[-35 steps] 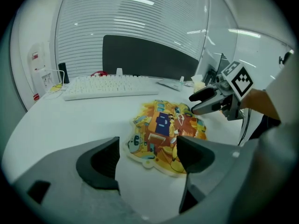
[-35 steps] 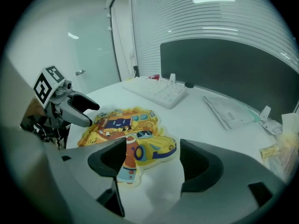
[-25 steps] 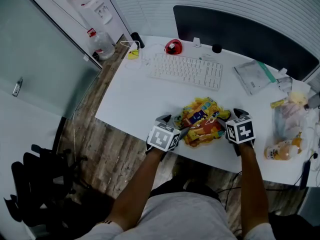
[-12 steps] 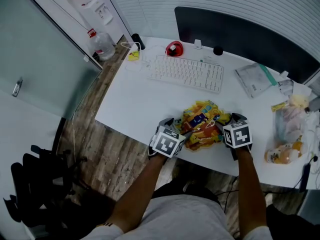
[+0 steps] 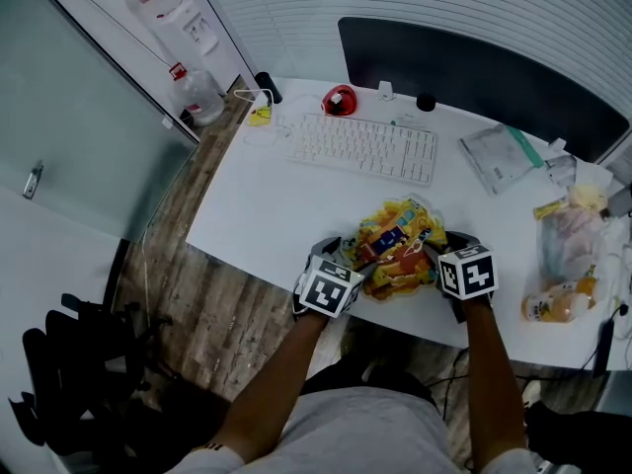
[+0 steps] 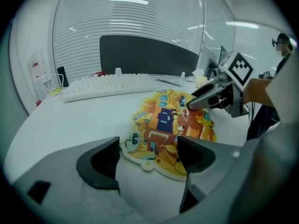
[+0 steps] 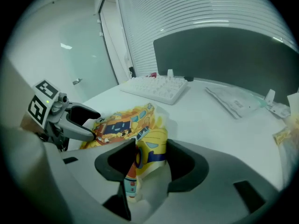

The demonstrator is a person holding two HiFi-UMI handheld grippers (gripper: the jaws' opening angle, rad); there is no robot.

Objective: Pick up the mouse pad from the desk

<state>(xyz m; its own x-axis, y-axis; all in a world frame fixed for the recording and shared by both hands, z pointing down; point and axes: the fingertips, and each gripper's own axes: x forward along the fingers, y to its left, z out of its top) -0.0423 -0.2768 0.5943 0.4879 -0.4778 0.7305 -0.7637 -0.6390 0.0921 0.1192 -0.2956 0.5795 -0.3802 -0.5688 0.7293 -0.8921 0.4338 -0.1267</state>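
Note:
The mouse pad (image 5: 400, 248), a flat yellow-and-orange cartoon print, lies near the front edge of the white desk (image 5: 267, 200). My left gripper (image 5: 348, 255) stands open at the pad's left end. In the left gripper view the pad (image 6: 168, 120) rests on the desk just beyond that gripper (image 6: 149, 155). My right gripper (image 5: 441, 248) is at the pad's right end with its jaws closing. In the right gripper view the pad's edge (image 7: 149, 143) is bunched upright and fills the gap of that gripper (image 7: 152, 160).
A white keyboard (image 5: 365, 148) lies behind the pad, with a red object (image 5: 340, 99) and a dark partition (image 5: 474, 67) further back. A clear plastic bag (image 5: 502, 154) and snack packets (image 5: 568, 255) sit at the right. The desk's front edge runs just under both grippers.
The right gripper's jaws have narrowed and the pad's right edge has bunched up between them. The left gripper has stayed at the pad's left end.

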